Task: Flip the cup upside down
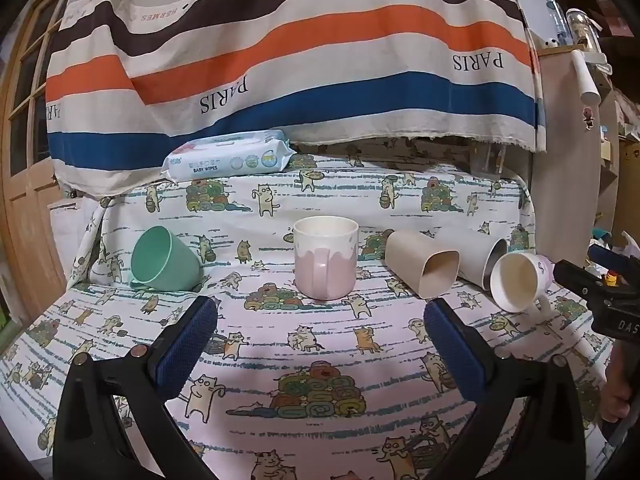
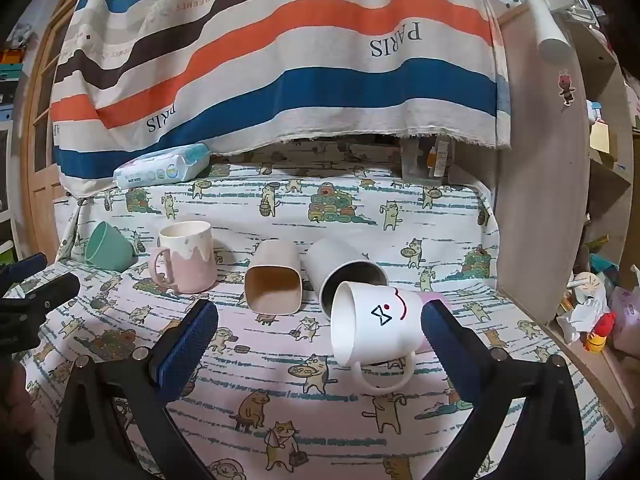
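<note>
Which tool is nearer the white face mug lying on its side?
Right. The right tool is open with the white face mug lying just ahead, partly between its fingers. The left tool is open facing the pink mug, the white mug off to its right.

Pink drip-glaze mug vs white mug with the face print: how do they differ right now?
The pink mug with cream drip glaze stands upright, mouth up; the white face-print mug lies on its side, mouth sideways. Pink's handle sits at its side in the right wrist view; white's rests on the cat-print cloth. The pink mug stands alone; the white one lies against a steel-lined tumbler. Both have one handle, ungripped.
</note>
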Tool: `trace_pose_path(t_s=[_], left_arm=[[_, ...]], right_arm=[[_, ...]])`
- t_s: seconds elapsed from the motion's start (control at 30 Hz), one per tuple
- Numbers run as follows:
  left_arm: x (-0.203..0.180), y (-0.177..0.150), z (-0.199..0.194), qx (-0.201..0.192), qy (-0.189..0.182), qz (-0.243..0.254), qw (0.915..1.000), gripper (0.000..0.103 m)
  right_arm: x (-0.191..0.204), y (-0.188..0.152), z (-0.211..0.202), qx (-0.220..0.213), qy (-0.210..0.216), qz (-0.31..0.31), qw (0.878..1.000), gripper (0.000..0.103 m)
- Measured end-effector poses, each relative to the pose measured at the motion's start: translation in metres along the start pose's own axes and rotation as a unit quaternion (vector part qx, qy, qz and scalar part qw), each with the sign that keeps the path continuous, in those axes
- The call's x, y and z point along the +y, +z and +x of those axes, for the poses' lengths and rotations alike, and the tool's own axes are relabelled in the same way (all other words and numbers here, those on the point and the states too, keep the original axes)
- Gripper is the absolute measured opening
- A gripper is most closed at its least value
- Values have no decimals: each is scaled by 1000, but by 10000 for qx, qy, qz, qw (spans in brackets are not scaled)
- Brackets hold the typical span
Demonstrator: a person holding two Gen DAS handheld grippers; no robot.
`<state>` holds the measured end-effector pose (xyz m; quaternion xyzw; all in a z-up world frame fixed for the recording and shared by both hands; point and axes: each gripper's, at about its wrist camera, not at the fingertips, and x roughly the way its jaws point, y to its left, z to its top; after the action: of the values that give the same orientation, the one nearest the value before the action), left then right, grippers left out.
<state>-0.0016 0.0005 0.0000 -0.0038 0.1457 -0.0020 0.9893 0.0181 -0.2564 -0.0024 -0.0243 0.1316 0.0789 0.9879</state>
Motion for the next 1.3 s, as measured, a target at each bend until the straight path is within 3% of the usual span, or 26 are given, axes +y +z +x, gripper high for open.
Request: trace_pose_path(t_s=[0.07, 1.3], left_arm=[[-1, 1, 3, 186, -4, 37, 9998, 103], [2, 1, -1, 39, -120, 25, 9999, 103]], right_arm=[[0, 0, 0, 27, -3, -4, 10000, 103], [0, 0, 3, 87, -128, 10, 9999, 103]])
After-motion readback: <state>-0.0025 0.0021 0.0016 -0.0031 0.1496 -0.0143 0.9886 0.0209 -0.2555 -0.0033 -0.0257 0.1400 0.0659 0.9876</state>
